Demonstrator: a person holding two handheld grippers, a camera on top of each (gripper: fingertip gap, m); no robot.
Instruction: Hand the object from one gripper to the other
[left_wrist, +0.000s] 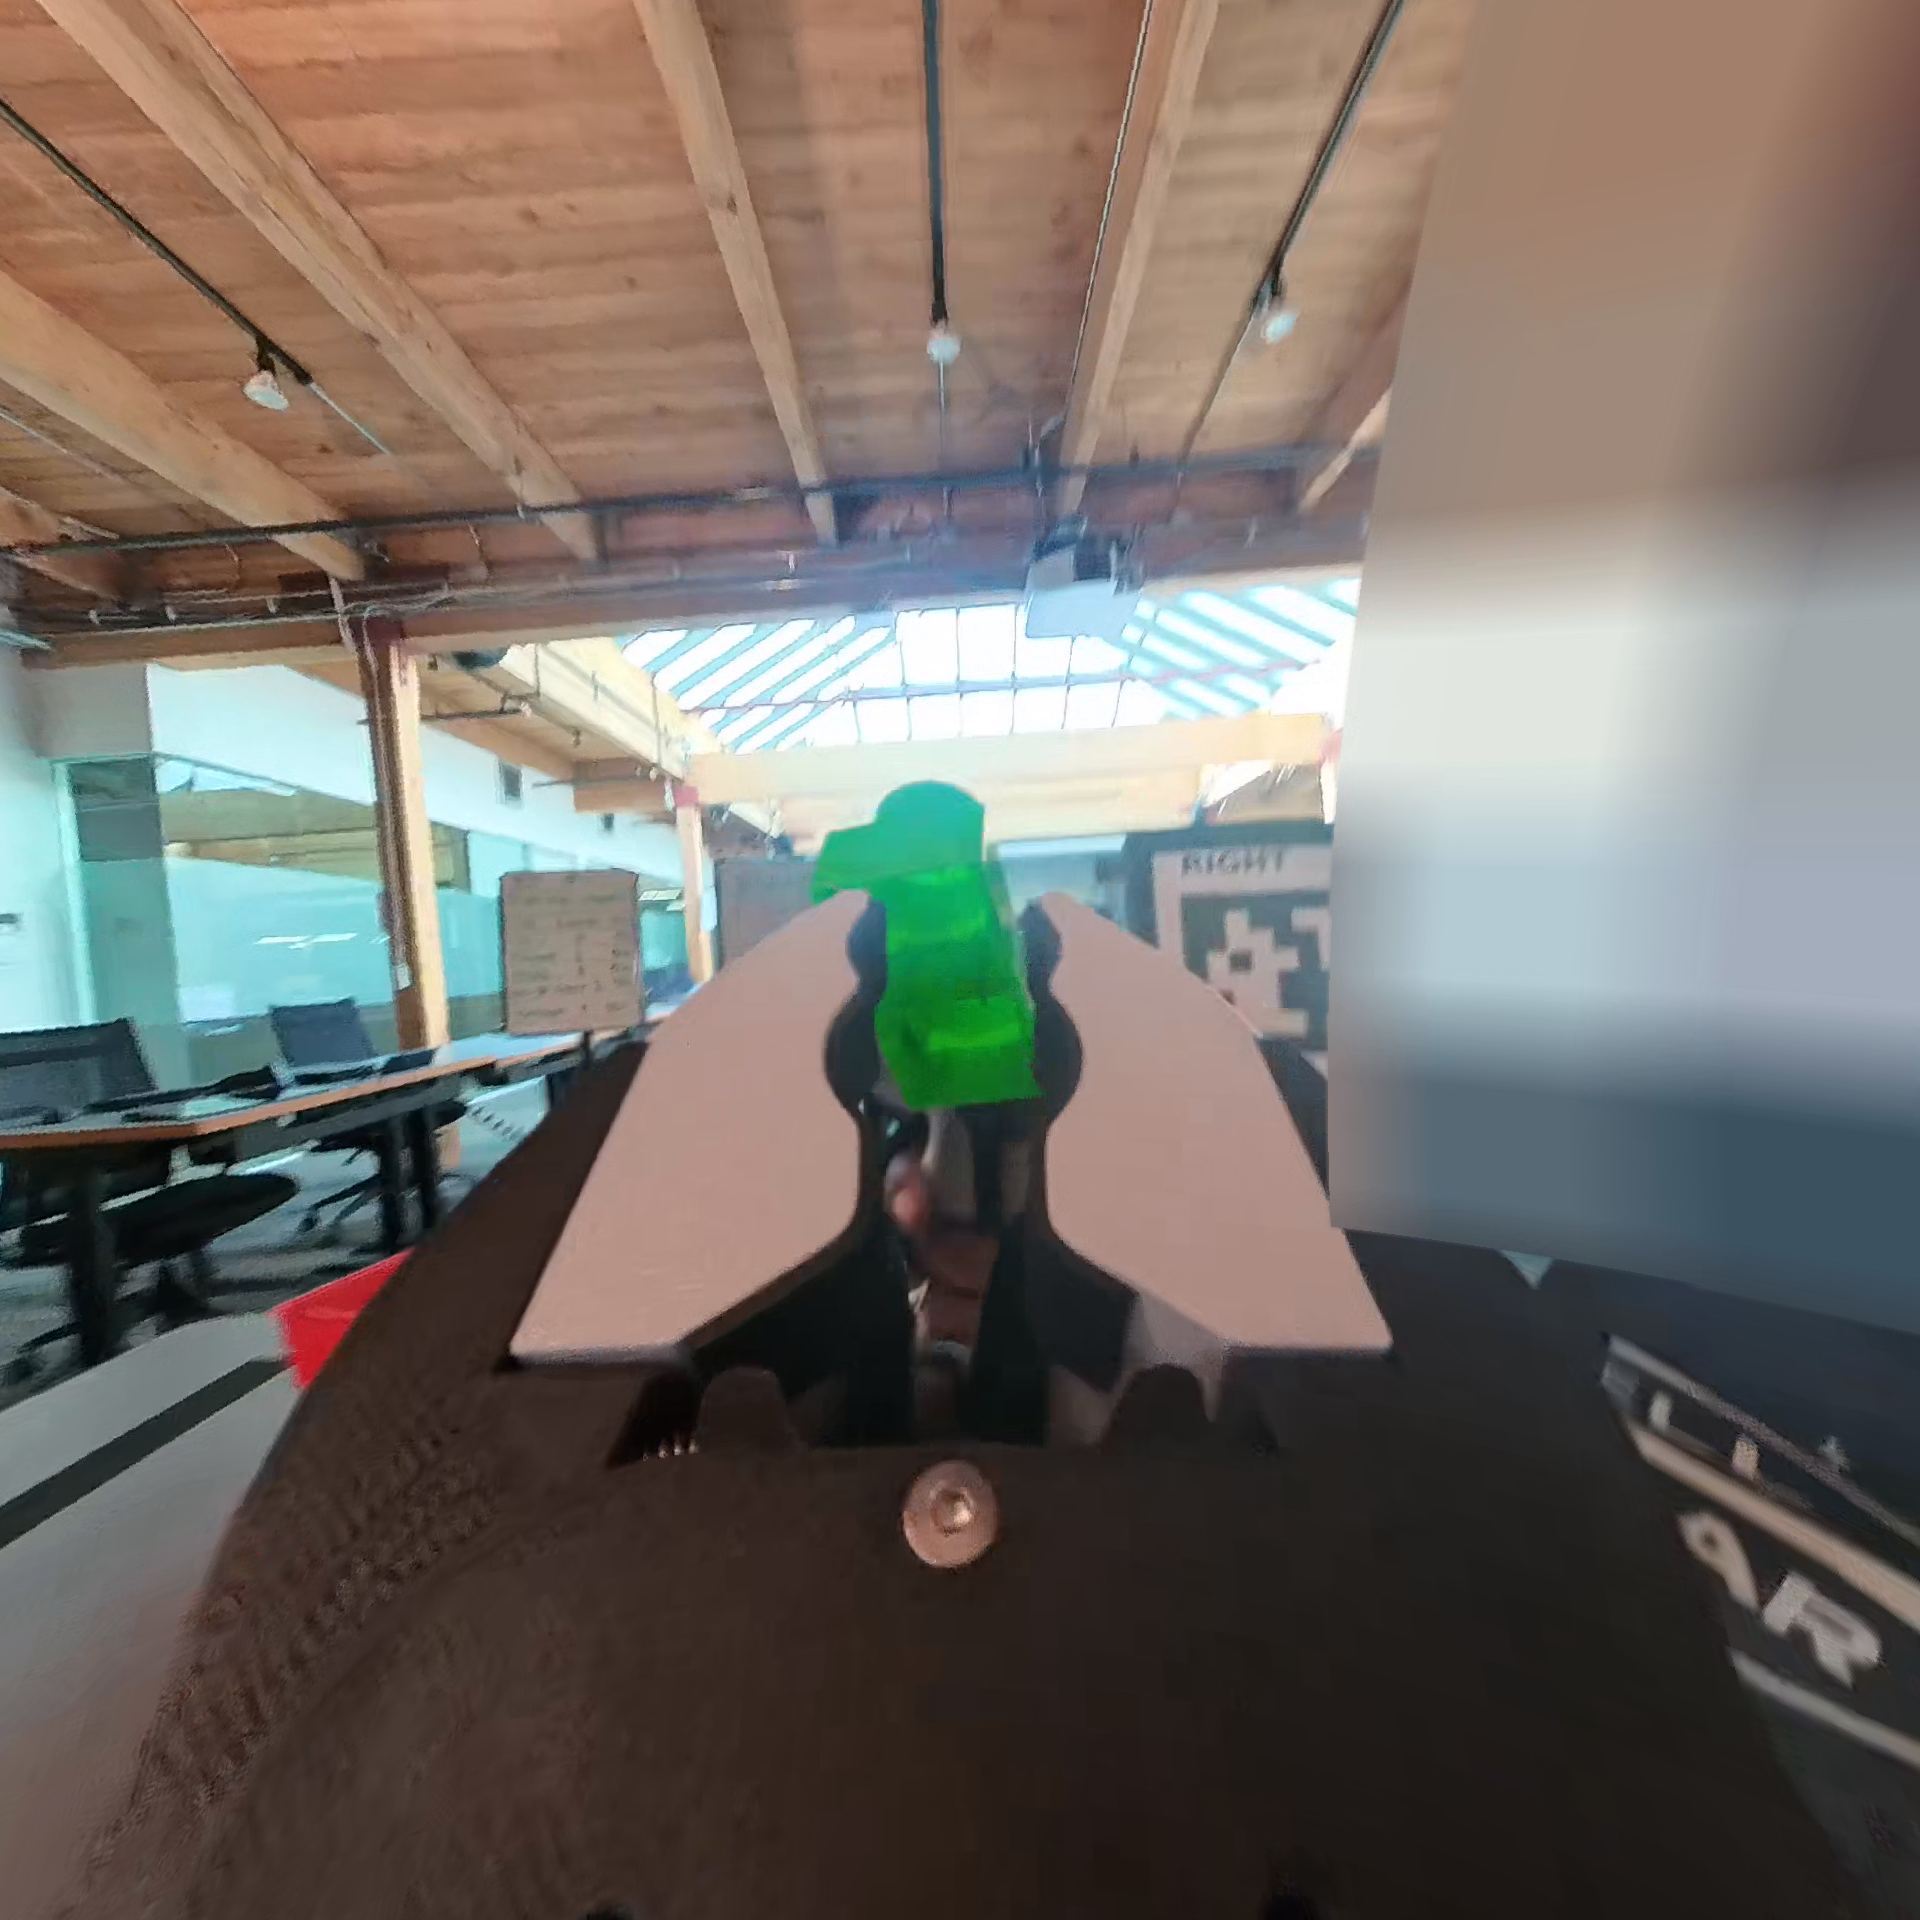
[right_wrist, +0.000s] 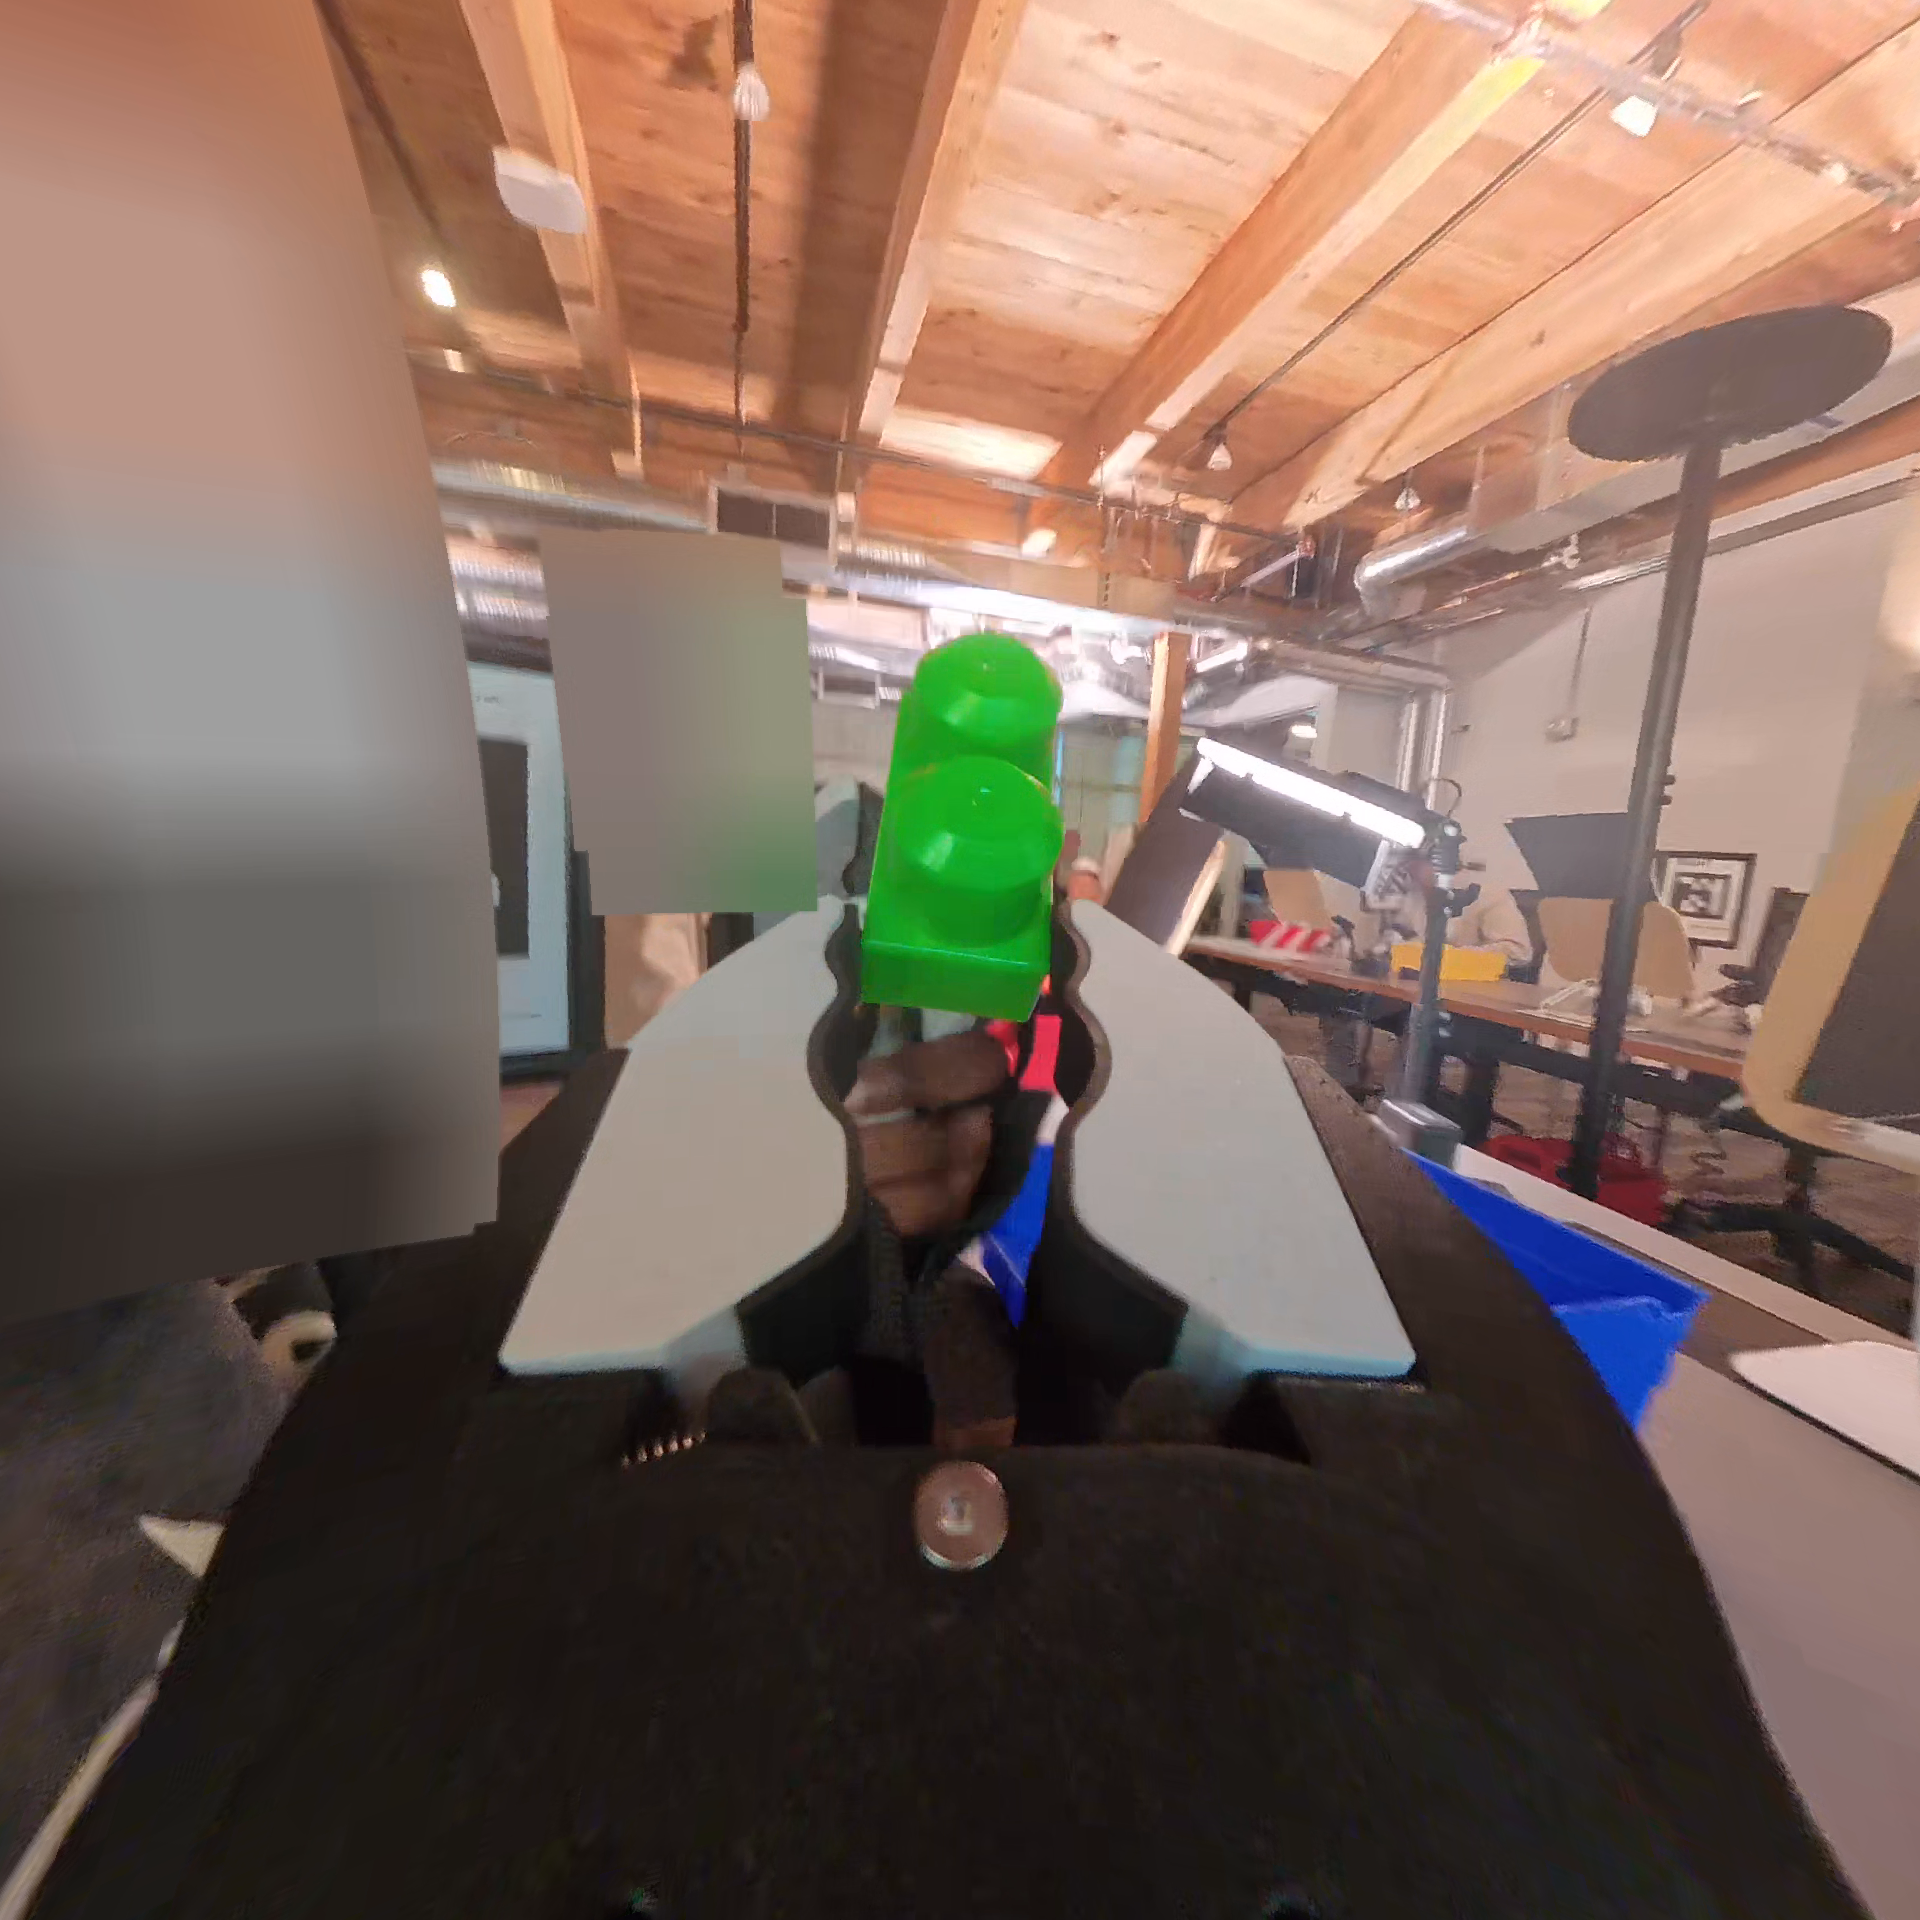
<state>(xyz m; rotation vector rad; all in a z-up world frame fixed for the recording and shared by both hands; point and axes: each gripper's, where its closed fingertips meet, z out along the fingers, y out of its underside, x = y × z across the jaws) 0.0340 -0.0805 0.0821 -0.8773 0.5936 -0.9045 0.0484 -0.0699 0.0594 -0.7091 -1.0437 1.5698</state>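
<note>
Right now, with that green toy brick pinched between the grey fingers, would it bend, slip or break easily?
Probably stiff: the green brick keeps crisp edges and round studs between the right gripper fingers. It looks like glossy moulded plastic, so it may be somewhat slippery. In the left wrist view the green brick also sits between the left gripper fingers; likely light and hardly fragile.

One bright green plastic building brick (right_wrist: 961, 842) up there, and it carries two round studs, one above the other. Two hand-held grippers on show: the left hand-held gripper (left_wrist: 945, 914) and the right hand-held gripper (right_wrist: 956, 925), each with two pale grey fingers. One blue plastic bin (right_wrist: 1558, 1278) off to the side. One red plastic bin (left_wrist: 332, 1320), partly hidden.
</note>
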